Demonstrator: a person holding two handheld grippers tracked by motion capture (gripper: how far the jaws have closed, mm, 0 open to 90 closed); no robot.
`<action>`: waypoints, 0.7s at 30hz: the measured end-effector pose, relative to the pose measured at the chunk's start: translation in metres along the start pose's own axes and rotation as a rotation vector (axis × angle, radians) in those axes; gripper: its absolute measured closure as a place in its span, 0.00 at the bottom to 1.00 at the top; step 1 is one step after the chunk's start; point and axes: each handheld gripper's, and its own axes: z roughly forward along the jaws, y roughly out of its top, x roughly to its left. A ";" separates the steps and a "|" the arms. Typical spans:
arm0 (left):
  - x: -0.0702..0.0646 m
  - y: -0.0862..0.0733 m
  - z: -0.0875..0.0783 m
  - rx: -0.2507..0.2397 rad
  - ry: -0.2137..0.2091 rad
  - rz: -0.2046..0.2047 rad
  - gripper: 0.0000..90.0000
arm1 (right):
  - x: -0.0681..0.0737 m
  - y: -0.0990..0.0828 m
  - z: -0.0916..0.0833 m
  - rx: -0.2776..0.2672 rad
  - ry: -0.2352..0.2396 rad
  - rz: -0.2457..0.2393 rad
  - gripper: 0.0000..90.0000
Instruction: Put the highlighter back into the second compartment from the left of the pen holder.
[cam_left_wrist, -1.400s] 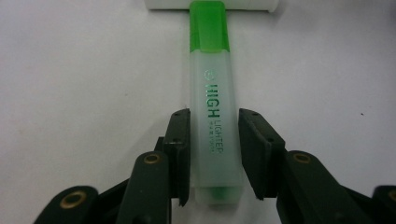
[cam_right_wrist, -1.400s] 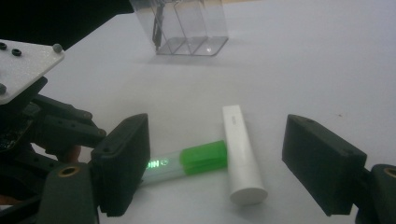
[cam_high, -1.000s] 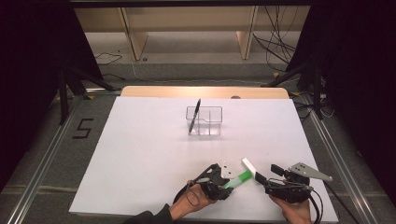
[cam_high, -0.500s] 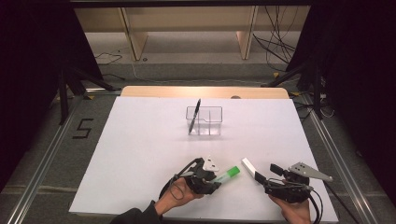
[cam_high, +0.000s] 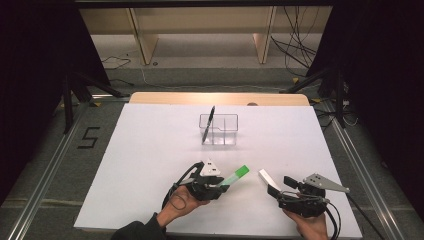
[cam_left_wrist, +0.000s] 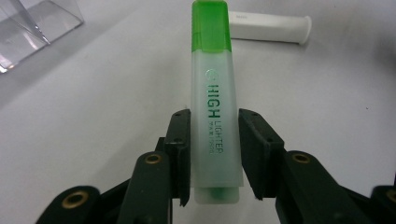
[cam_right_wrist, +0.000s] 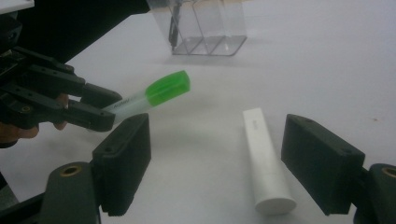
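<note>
The highlighter (cam_left_wrist: 214, 116), a frosted barrel with a green cap, sits clamped between the jaws of the left gripper (cam_high: 216, 183), which are closed most of the way and press on the lower part of its barrel from both sides. In the left gripper view the cap end points away from the gripper and the butt end pokes out just behind the pads; the printed word "HIGHLIGHTER" runs along the barrel. In the high view the highlighter (cam_high: 236, 175) is held near the front edge of the table (cam_high: 150, 150), cap angled up and toward the right, and in the right gripper view it hangs clear of the white surface. Just beyond its cap lies a white tube (cam_left_wrist: 271, 28), flat on the table. That tube (cam_right_wrist: 264, 158) lies between the wide-open jaws of the right gripper (cam_right_wrist: 224, 163), with clear gaps on both sides, so the pads touch nothing. In the high view the right gripper (cam_high: 275, 188) rests low at the front right, its hand (cam_high: 312, 227) at the bottom edge, and the tube (cam_high: 265, 176) lies just ahead of it. Farther back, near the table's middle, stands a clear divided holder (cam_high: 219, 129) with a black pen (cam_high: 208, 124) leaning in its left compartment.
</note>
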 end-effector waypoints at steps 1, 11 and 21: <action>0.000 -0.001 -0.001 -0.016 0.002 -0.003 0.73 | 0.001 0.000 0.001 0.006 0.005 0.008 0.28; 0.007 -0.014 -0.014 -0.137 0.015 -0.025 0.73 | 0.013 0.003 0.015 0.015 0.076 0.030 0.28; 0.007 -0.020 -0.020 -0.201 0.004 -0.066 0.73 | 0.026 0.014 0.036 0.015 0.151 0.057 0.29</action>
